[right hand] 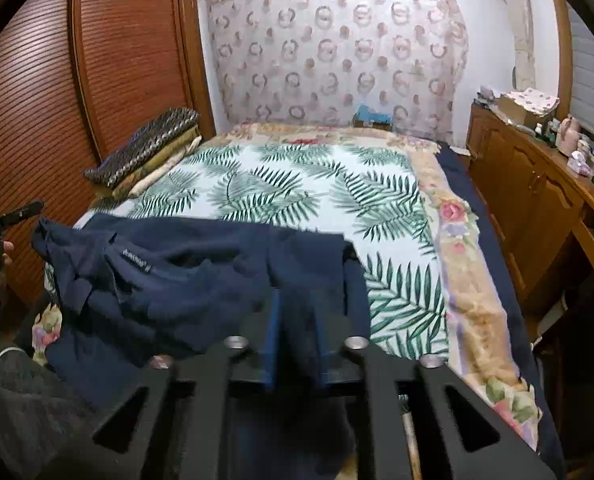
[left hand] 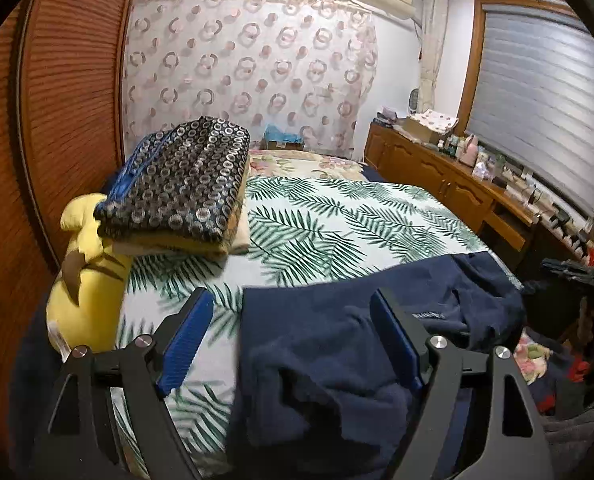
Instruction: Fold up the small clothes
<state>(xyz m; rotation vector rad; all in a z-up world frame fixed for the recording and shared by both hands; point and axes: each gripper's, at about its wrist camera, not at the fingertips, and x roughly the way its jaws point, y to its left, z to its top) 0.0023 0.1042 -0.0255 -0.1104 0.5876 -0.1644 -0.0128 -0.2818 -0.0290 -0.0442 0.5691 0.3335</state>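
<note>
- A navy garment (left hand: 337, 344) lies rumpled on the near end of the bed, spread over a palm-leaf sheet (left hand: 337, 220) that covers most of the mattress.
- The left gripper (left hand: 293, 320) hangs just above the garment's left part with its jaws wide apart. One blue pad (left hand: 185, 340) is over the bare sheet just left of the cloth edge, the other pad is over the navy fabric, and nothing is pinched between them.
- Seen from the right wrist, the same garment (right hand: 201, 276) stretches from the near left across to about the middle of the bed's near edge, a small label showing on a folded-over part.
- The right gripper (right hand: 297, 340) sits at the garment's right near corner. Its jaws stand a narrow way apart with a fold of the navy cloth in the gap; whether the pads press on it I cannot tell, as dark cloth and dark pads run together.
- At the far left of the bed, by the slatted wooden door (right hand: 129, 48), is a stack of folded bedding (left hand: 177, 188) with a dark circle-patterned piece on top, well apart from the garment.
- A yellow plush toy (left hand: 85, 280) lies at the left edge, near the stack.
- A wooden cabinet (right hand: 537, 200) cluttered with small items runs along the right wall.
</note>
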